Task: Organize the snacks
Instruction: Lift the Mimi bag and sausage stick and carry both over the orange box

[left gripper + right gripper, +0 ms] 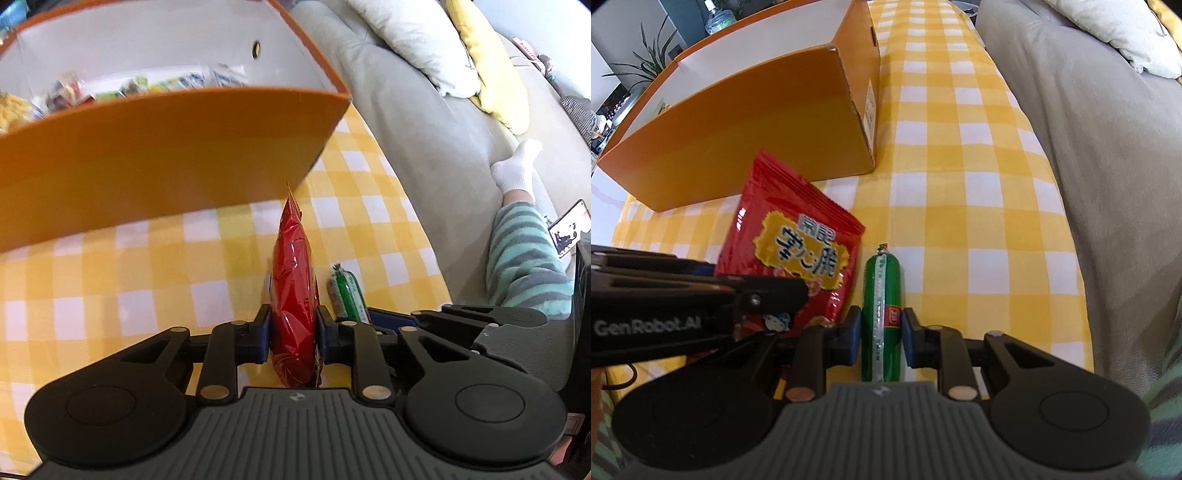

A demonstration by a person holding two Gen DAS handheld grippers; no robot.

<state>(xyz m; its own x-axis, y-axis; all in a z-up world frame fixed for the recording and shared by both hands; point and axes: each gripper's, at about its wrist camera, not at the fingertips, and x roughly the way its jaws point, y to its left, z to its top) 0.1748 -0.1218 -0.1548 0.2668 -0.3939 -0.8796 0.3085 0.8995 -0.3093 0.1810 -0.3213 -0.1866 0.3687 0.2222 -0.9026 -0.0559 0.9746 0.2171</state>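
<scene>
Left claw (293, 338) pinches the red bag (293, 295) edge-up, right claw (881, 338) pinches the green sausage (881, 291); the orange box (166, 158) sits just ahead, toward the tabletop's (960, 166) far edge.

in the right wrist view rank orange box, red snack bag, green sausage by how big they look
1. orange box, largest by far, though farthest from the camera.
2. red snack bag, partly hidden behind the left gripper.
3. green sausage, smallest, though nearest, clamped in the right gripper.

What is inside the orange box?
The orange box holds several small snack packets along its far white wall. Its near wall covers the rest of the floor, so anything there is hidden.
</scene>
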